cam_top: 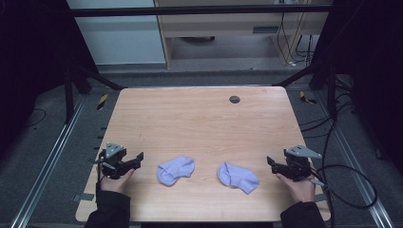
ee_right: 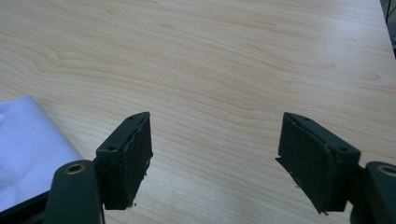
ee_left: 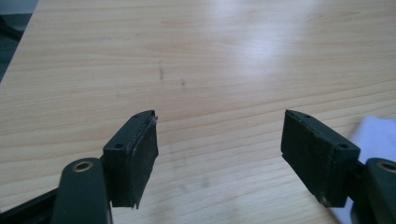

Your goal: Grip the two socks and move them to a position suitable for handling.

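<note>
Lying limp on the desk (cam_top: 199,118), two lilac socks (cam_top: 176,170) look light, soft; pinch each at its cuff. Both hand-held grippers (cam_top: 134,162) spread, empty.

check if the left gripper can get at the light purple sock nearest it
Probably yes: the left gripper is open, and bare wooden table lies between it and the light purple sock.

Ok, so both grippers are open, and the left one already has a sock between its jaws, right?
Not quite. Both are open, but the left gripper has only bare table between its jaws; the left gripper view shows it. The left sock lies apart from it.
</note>
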A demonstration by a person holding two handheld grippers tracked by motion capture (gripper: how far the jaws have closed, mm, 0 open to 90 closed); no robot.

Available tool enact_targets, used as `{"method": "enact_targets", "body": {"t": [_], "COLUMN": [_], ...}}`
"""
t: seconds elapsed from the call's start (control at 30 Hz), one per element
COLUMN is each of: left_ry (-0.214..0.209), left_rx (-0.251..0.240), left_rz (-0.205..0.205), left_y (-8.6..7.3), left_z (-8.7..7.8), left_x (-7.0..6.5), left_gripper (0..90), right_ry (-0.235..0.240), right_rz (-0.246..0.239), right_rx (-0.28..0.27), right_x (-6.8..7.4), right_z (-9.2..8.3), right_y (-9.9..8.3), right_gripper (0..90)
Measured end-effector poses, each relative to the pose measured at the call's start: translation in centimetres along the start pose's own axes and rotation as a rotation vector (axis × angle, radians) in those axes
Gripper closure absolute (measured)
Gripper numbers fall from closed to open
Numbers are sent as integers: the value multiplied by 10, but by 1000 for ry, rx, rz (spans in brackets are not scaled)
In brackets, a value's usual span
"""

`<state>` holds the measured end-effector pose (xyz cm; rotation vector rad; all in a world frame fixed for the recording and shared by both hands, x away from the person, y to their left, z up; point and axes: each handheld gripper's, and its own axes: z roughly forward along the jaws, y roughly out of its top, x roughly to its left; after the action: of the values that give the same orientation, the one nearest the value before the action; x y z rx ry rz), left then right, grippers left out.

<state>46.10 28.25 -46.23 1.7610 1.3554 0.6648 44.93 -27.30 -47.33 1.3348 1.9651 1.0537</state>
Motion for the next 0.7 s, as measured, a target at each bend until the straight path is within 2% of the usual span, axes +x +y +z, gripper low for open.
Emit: {"method": "enact_targets", "body": {"t": [0.1,0.33,0.4,0.6,0.7], "left_ry": [-23,-58,-70,-86,-96], "left_rx": [-21,-15,-13,-12,-14], "left_rz": [3,43,50,64,79], "left_y": [2,3,3,5,7], "left_z": [-4,-6,-6,-5,-5], "left_x": [-11,-35,-40,-55,-62], "left_gripper": [306,341,345,352,353], "right_ry": [8,14,9,41,52], "right_rz": [-7,-31,-55,-78,-68], "right_rx": [7,13,18,12,6], "right_x": [4,17,22,36,40], "right_z": [-3,-7,-8,-11,-11], "right_y": [1,4,7,13,16], "right_gripper": [283,336,341,344,340]}}
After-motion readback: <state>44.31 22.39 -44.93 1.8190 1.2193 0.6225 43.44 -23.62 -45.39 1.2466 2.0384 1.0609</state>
